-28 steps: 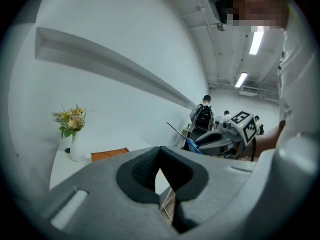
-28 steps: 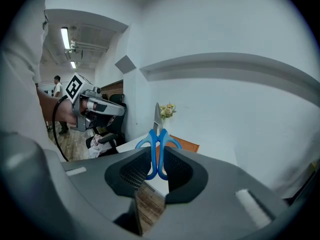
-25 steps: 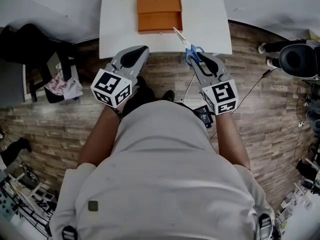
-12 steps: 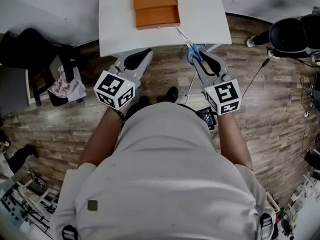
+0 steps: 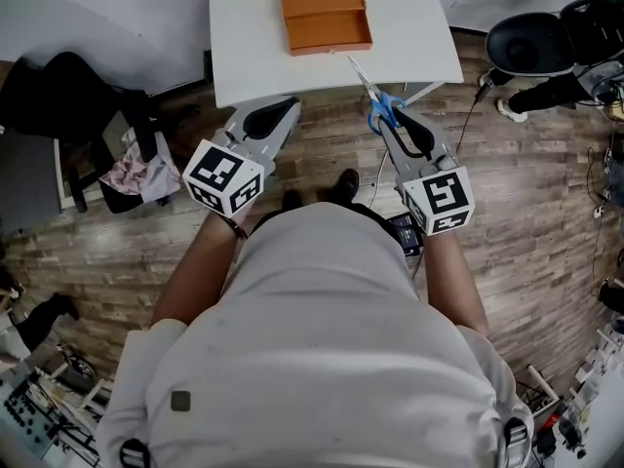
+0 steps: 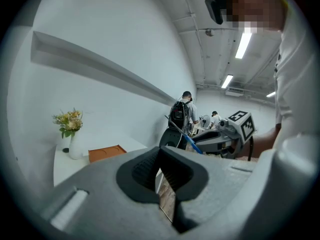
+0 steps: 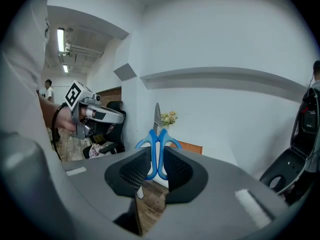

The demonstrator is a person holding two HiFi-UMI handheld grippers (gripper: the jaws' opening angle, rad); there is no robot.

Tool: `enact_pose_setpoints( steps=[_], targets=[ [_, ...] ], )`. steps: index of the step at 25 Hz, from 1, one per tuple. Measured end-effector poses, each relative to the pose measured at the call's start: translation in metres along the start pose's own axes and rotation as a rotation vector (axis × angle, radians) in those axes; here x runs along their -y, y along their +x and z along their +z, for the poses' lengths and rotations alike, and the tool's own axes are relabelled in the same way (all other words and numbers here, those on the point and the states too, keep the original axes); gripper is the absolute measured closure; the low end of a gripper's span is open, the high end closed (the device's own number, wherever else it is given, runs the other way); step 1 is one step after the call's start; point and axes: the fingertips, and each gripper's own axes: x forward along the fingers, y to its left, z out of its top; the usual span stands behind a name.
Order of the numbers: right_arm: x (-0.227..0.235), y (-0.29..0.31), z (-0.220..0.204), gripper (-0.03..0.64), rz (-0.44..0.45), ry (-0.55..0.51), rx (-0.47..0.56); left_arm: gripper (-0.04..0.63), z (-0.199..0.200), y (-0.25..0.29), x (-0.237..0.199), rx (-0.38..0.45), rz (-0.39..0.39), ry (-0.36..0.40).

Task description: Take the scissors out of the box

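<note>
Moved: both grippers are a bit farther back from the box than before.
Scissors (image 5: 383,108): the right gripper (image 5: 394,120) pinches the blue handles. The blades poke over the table (image 5: 419,27) edge, outside the box.
Left gripper (image 5: 276,113): jaws pressed together, holding nothing.
Box (image 5: 325,15): orange, on the white table.

A white desk (image 5: 414,27) stands on a brown wood floor (image 5: 546,222). An orange box (image 5: 325,15) lies flat on the desk, near the middle. A white vase (image 6: 75,146) with flowers (image 6: 69,120) stands at the desk's far left corner, apart from the box.
</note>
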Motion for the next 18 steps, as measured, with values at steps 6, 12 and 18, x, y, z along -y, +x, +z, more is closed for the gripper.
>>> enact_pose_setpoints(
  steps=[6, 12, 18],
  targets=[
    [-0.051, 0.010, 0.014, 0.521, -0.018, 0.012, 0.018, 0.591, -0.006, -0.049, -0.018, 0.011, -0.013, 0.000],
    [-0.095, 0.012, 0.019, 0.520, -0.042, 0.017, 0.037, 0.592, -0.014, -0.089, -0.025, 0.018, -0.040, 0.010],
    [-0.126, 0.003, 0.017, 0.520, -0.070, 0.028, 0.041, 0.591, -0.021, -0.116, -0.021, 0.024, -0.068, 0.018]
  ],
)
